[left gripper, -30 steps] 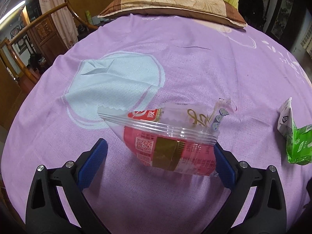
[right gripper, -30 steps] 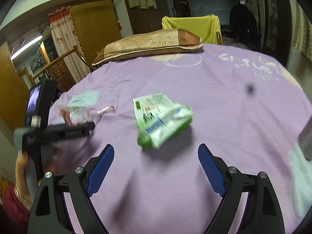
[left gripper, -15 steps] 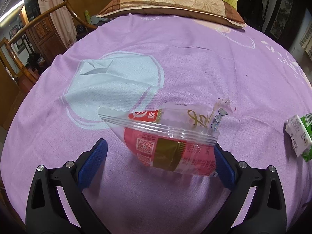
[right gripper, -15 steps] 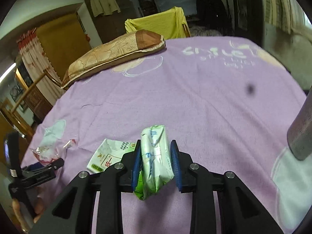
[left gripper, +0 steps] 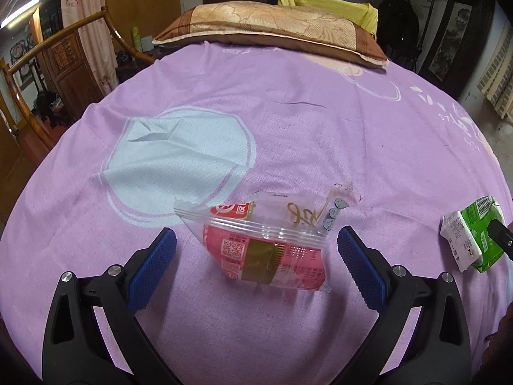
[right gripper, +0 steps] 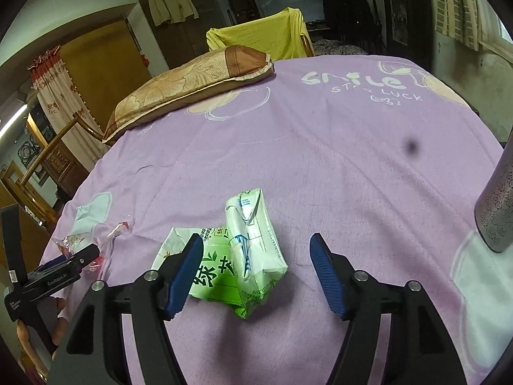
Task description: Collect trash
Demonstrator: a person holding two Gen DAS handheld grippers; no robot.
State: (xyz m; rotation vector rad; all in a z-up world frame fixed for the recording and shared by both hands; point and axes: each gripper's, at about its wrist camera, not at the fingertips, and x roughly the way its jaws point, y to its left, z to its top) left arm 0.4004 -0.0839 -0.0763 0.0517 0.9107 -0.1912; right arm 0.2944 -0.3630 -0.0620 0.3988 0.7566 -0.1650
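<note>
A clear zip bag (left gripper: 266,243) with a red wrapper inside lies on the purple bedsheet (left gripper: 288,112). My left gripper (left gripper: 256,253) is open around it, pads apart from its ends. In the right wrist view a crushed green-and-white drink carton (right gripper: 256,250) lies between the pads of my right gripper (right gripper: 256,269), leaning on a flattened green tea carton (right gripper: 208,276). The right jaws are opening and neither pad presses on the crushed carton. The left gripper (right gripper: 83,256) and the bag (right gripper: 73,243) show at the far left. The cartons (left gripper: 468,237) also appear at the right edge of the left wrist view.
A brown and gold pillow (left gripper: 272,29) lies at the head of the bed. A patterned metal cylinder (right gripper: 497,211) stands at the right. A wooden rail (left gripper: 38,54) and a curtain flank the left side. A hand (right gripper: 57,320) holds the left gripper.
The right gripper closed on the crushed carton half a second ago and has now spread its jaws, leaving the carton on the sheet. The left gripper and the bag have stayed put.
</note>
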